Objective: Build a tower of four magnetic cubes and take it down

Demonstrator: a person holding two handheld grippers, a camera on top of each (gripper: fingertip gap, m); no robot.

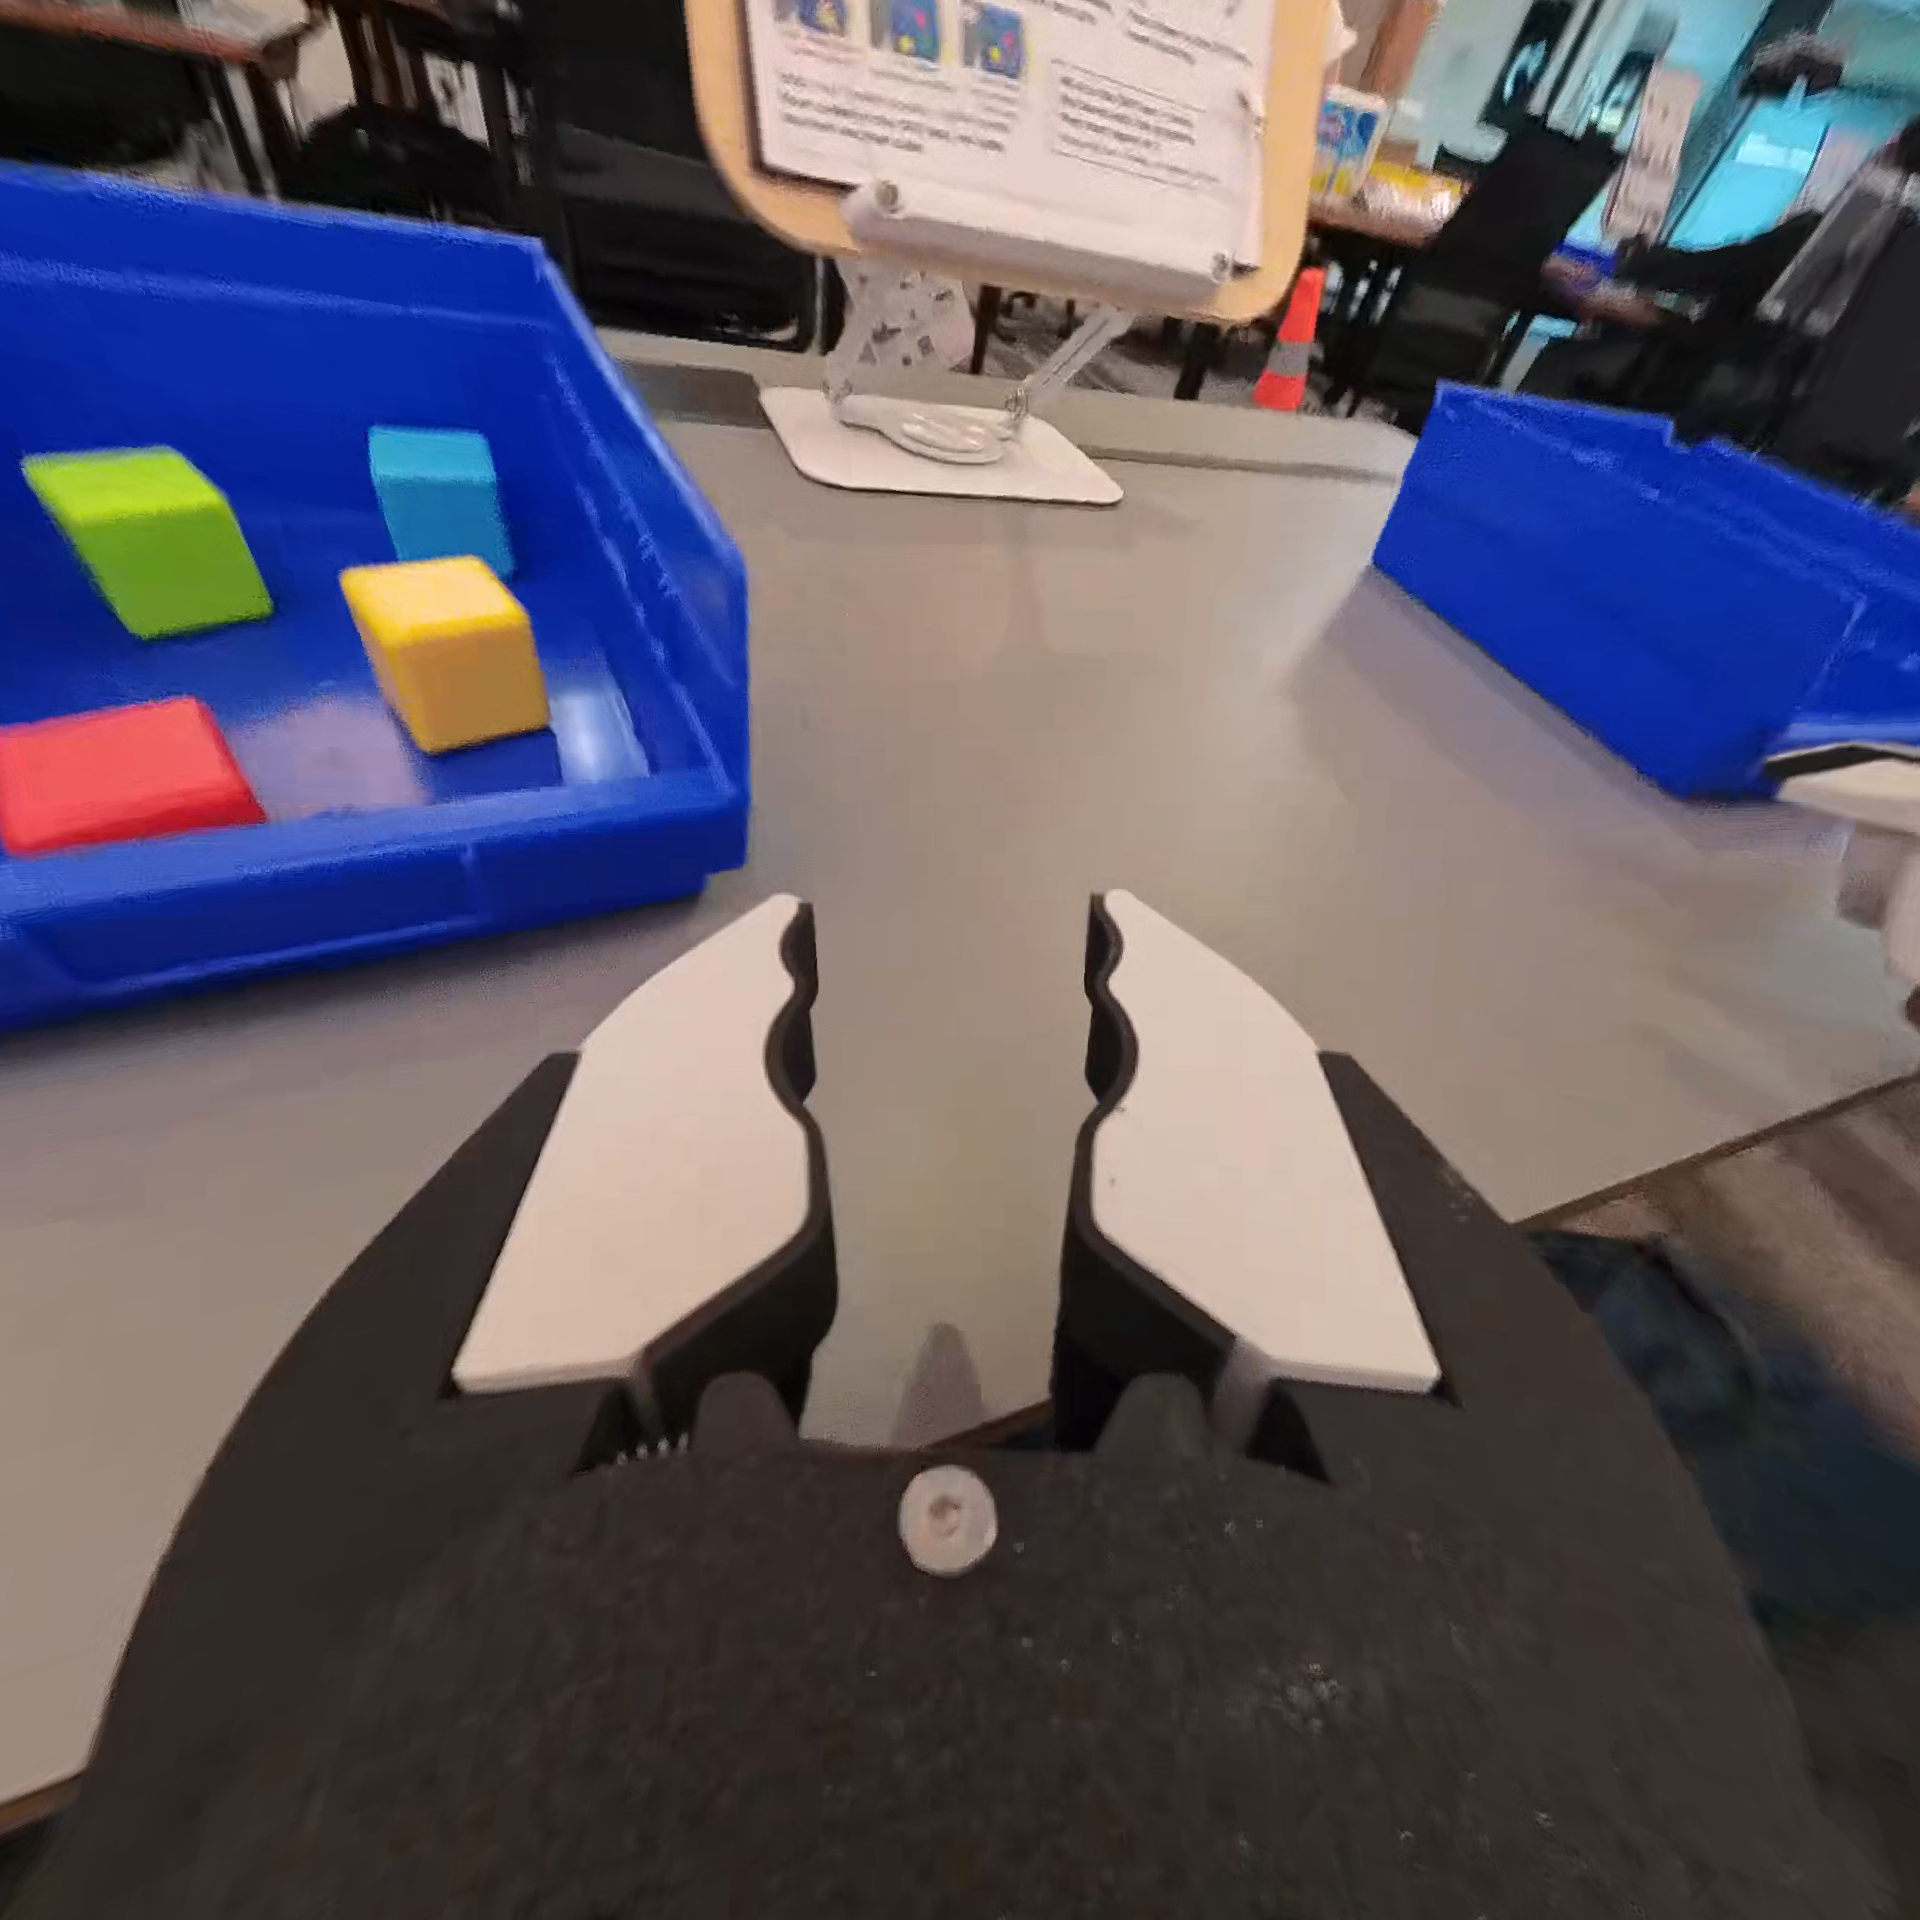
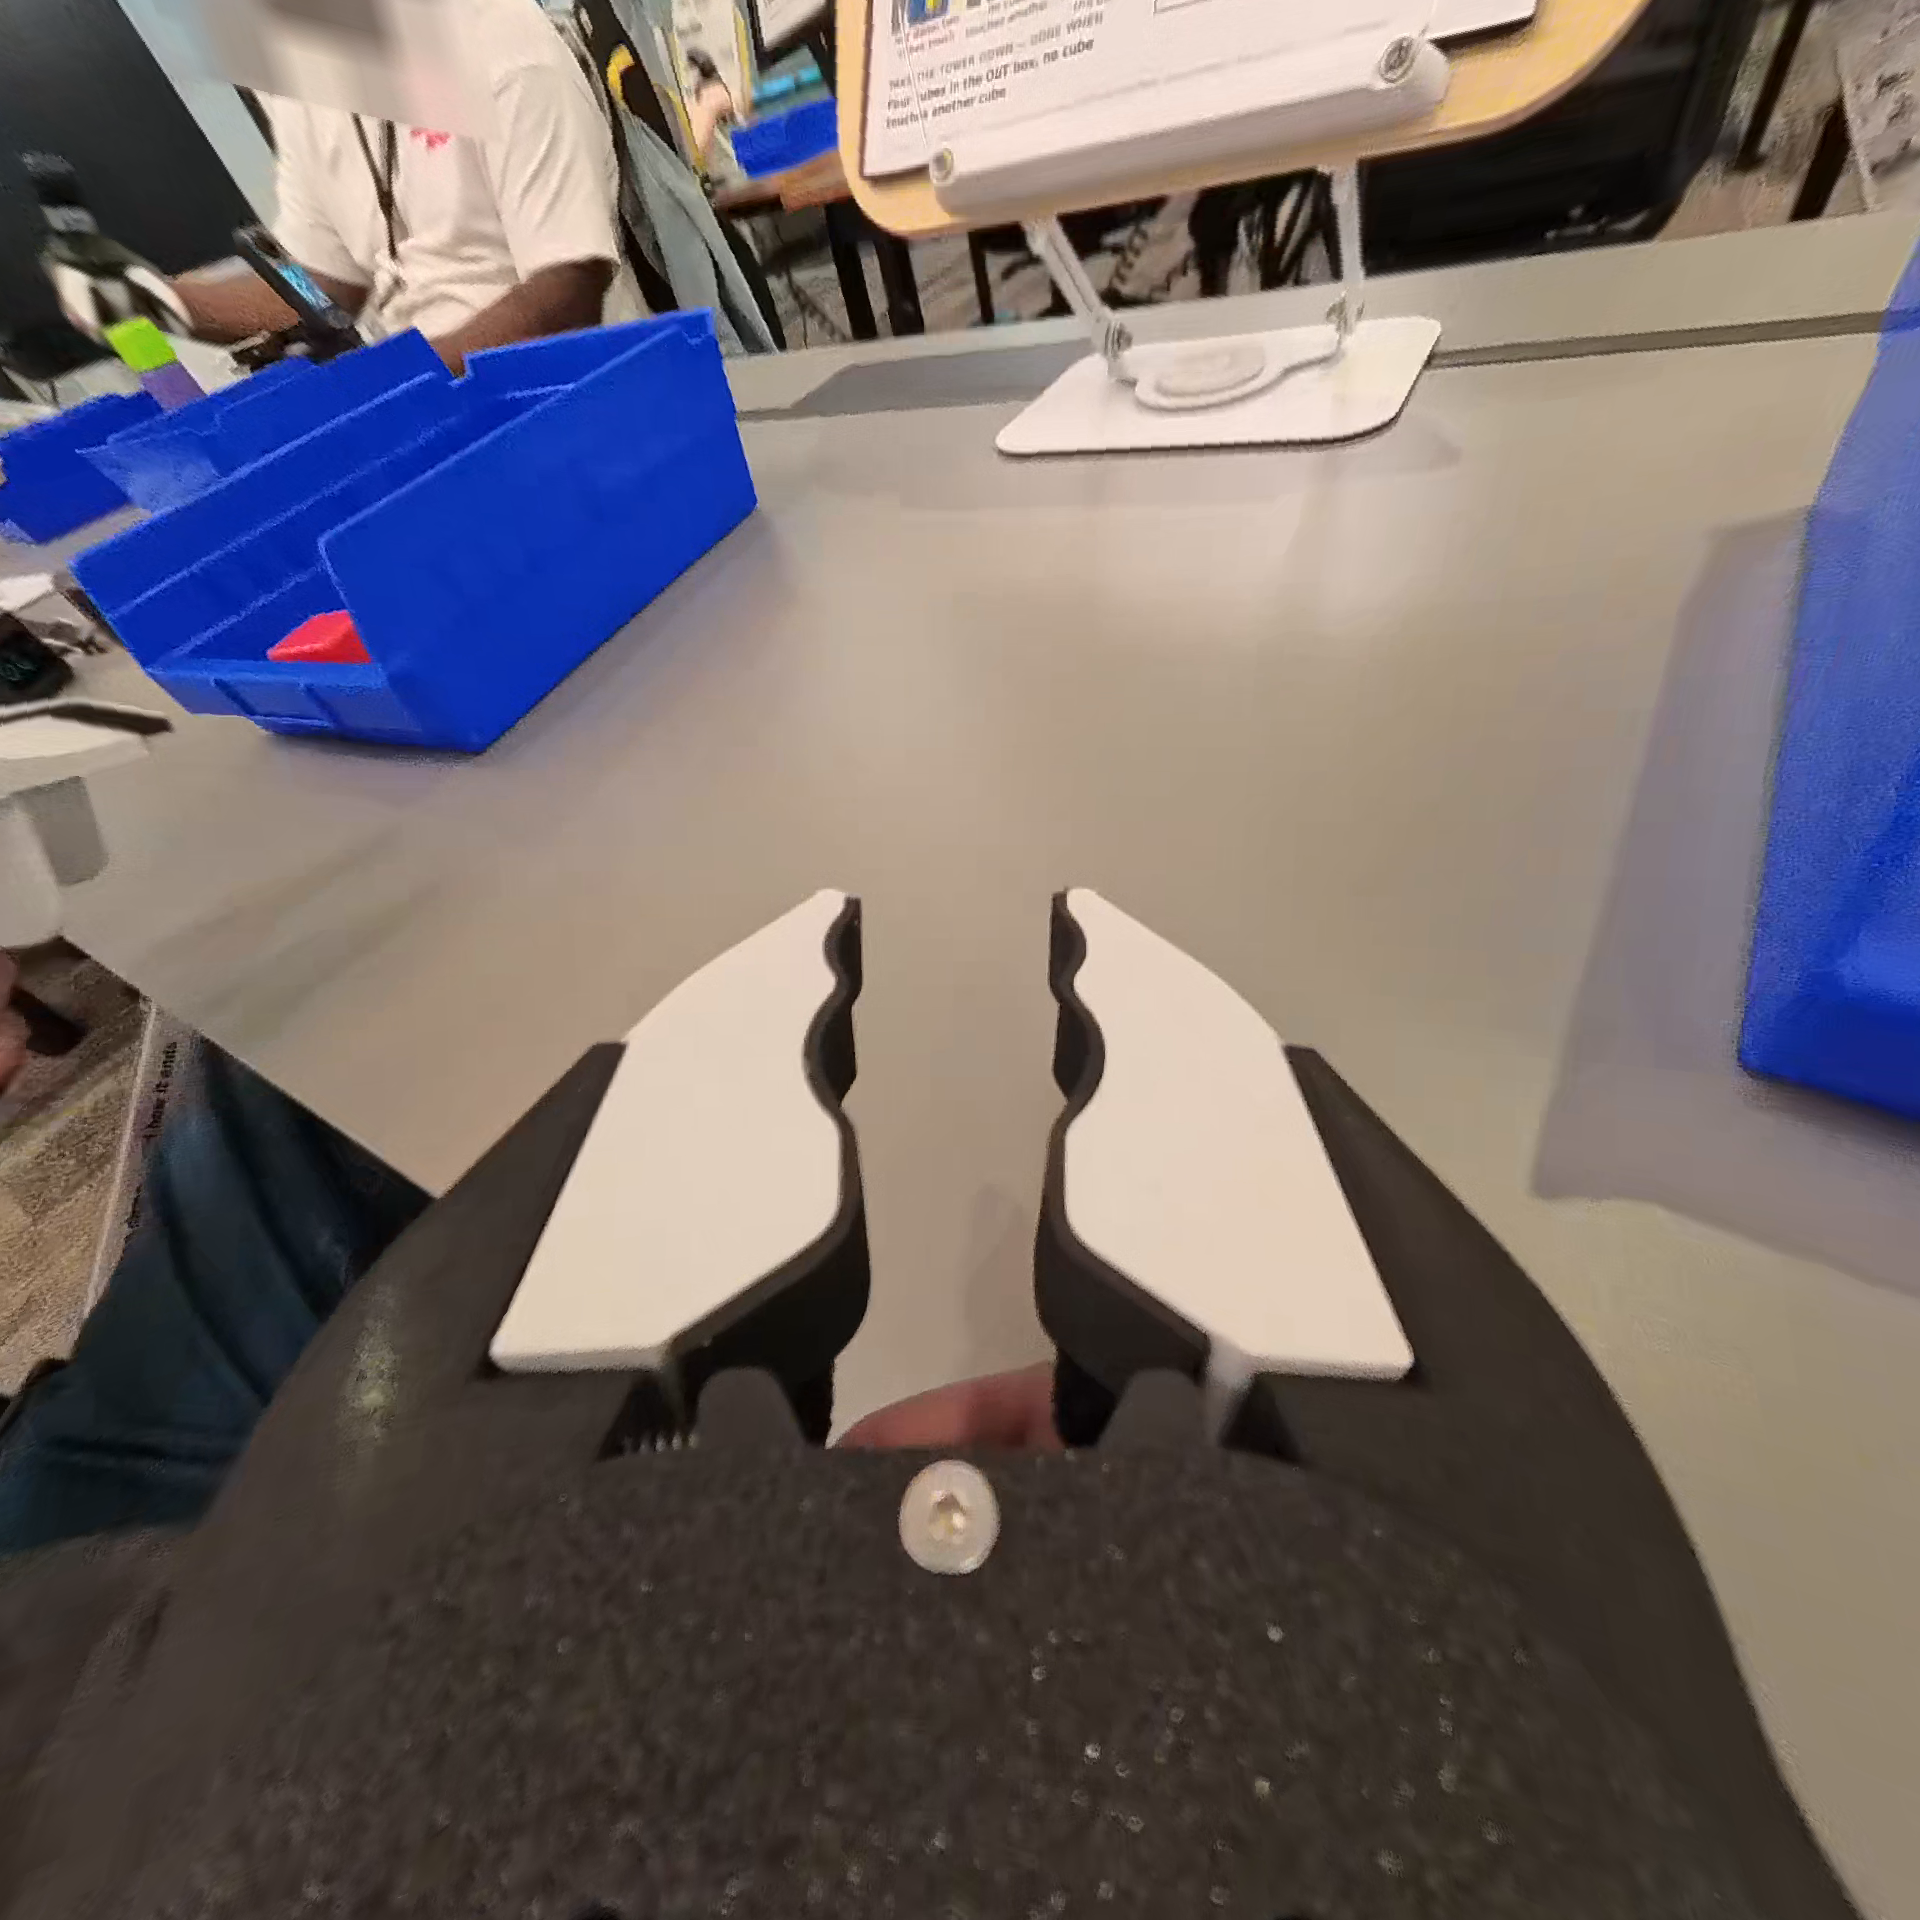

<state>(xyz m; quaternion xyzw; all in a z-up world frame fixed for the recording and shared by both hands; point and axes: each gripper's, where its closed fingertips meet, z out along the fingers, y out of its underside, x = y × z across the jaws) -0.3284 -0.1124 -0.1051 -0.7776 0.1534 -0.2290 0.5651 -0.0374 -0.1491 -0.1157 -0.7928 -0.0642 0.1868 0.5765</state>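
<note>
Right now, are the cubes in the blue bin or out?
In. Green cube, cyan, yellow and red sit inside the blue bin.

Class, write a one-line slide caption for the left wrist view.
Open left gripper over the table, beside a bin holding four cubes.

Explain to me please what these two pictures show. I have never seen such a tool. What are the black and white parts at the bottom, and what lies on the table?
A person holds one two-finger gripper in each hand, and each gripper carries a camera looking forward along its fingers. One picture comes from the left gripper, the other from the right gripper. Both are open and hold nothing.

Below them is a grey table. On its left stands a blue bin with four cubes lying apart: a green cube, a light blue cube, a yellow cube and a red cube. On the right stands a second blue bin; its inside is hidden. At the back, a white stand carries an instruction board. No tower is built.
</note>
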